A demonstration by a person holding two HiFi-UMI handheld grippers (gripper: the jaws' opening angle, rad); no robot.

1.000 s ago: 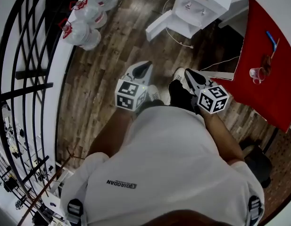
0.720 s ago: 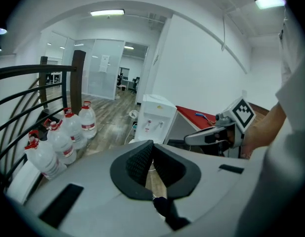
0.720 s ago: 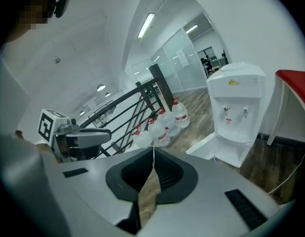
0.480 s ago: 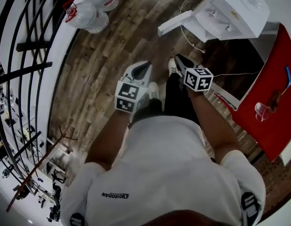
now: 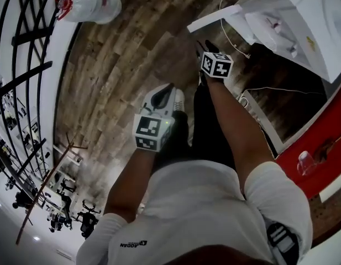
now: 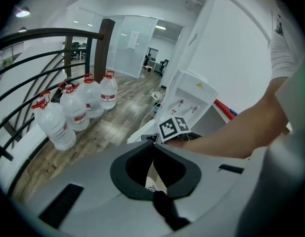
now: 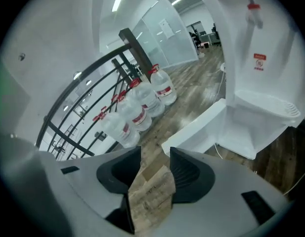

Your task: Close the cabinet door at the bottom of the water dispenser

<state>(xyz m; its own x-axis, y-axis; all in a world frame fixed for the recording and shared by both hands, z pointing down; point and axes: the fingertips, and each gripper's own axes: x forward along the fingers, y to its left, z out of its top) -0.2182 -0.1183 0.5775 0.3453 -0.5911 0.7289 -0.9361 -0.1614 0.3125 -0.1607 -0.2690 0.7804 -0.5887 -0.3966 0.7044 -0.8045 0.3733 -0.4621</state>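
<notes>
Shirt (image 5: 198, 203), back: one small dark print line (image 5: 134, 244), inverted in the head view, which appears to read "QIAODAN".

Bottles (image 6: 75, 107): red-and-white labels (image 6: 79, 118), with lettering too small to read.

Dispenser (image 7: 263, 28), front: red-and-white sticker (image 7: 259, 62) – text illegible.

Dispenser top: yellow sticker (image 5: 311, 42) – illegible.

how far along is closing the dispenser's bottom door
Nothing is done yet: the cabinet door stands swung out from the water dispenser. In hand: the right tongs point toward the door's free end, jaws opening with nothing between them, and no contact is visible. The left tongs are shut and empty, held back. Left: reach the door and push it shut.
</notes>
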